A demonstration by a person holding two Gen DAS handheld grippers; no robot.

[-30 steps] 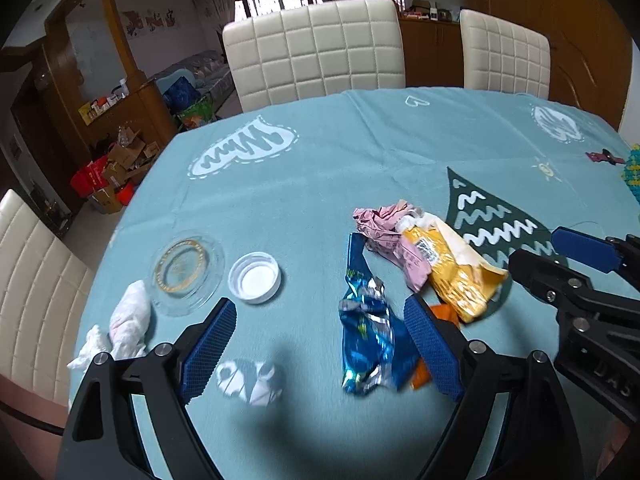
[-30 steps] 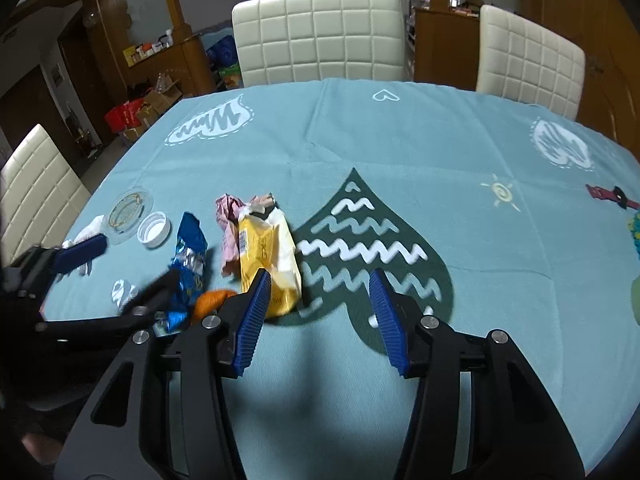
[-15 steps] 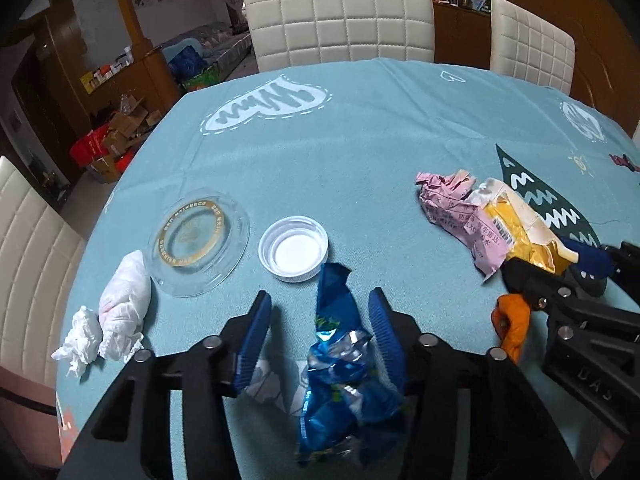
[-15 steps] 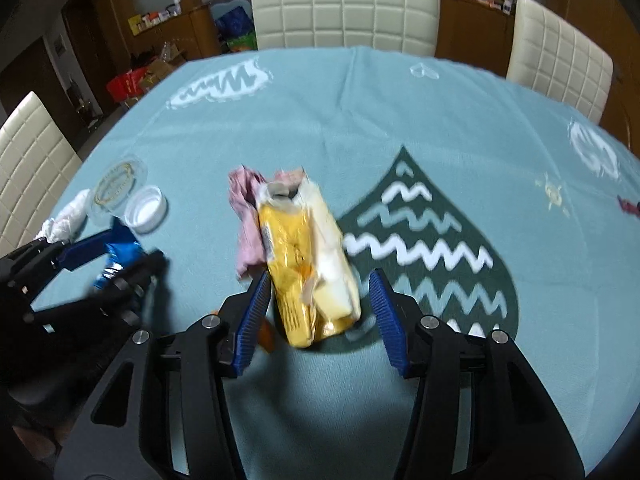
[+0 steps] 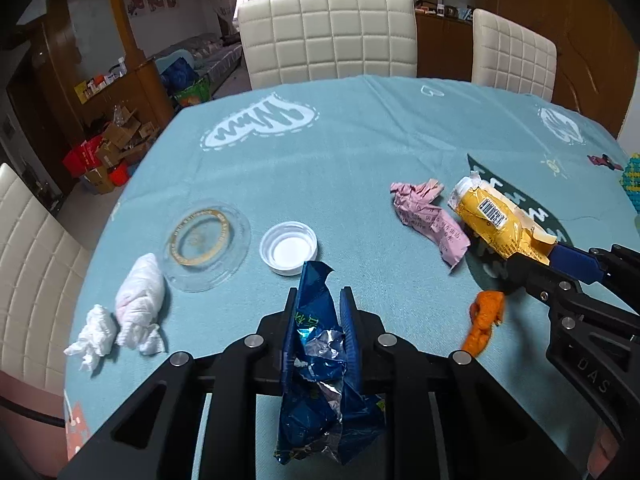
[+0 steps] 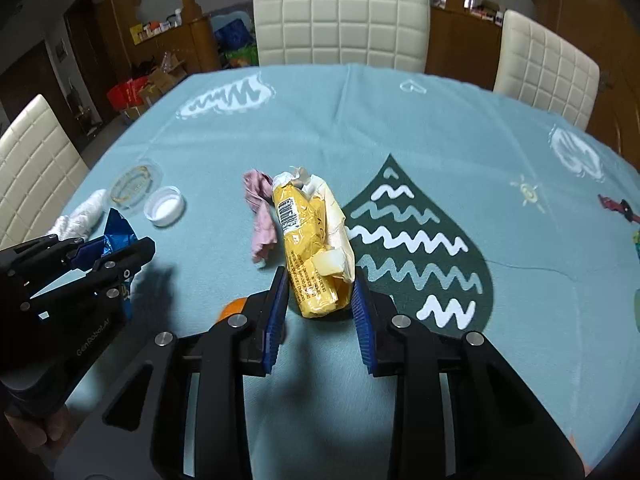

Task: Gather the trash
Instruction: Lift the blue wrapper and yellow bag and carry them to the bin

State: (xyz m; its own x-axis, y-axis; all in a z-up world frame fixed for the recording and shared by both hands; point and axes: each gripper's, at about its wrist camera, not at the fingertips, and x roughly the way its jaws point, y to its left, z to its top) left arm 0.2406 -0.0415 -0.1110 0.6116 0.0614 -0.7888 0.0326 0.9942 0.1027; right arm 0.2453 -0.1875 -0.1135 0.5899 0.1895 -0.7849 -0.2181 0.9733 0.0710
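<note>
A crumpled blue foil wrapper [image 5: 320,380] sits between the pads of my left gripper [image 5: 318,300], whose jaws are closing and press on it. In the right wrist view the same gripper [image 6: 116,248] shows at the left with the blue wrapper [image 6: 118,232]. My right gripper [image 6: 320,280] is closing around the near end of a yellow snack packet [image 6: 308,232], pads touching both its sides. A pink wrapper [image 5: 428,220] lies just left of the yellow packet [image 5: 492,216]. An orange scrap [image 5: 484,316] rests on the cloth under the right gripper [image 5: 536,256].
On the teal tablecloth [image 5: 360,152] lie a white cap [image 5: 289,247], a clear round lid [image 5: 204,236] and two white tissue wads [image 5: 140,300]. White padded chairs [image 5: 328,36] stand around the far and left edges. A hand [image 6: 44,428] holds the left gripper.
The left jaws have closed from wide open onto the blue wrapper. The right gripper slid forward to the yellow packet and narrowed around it.
</note>
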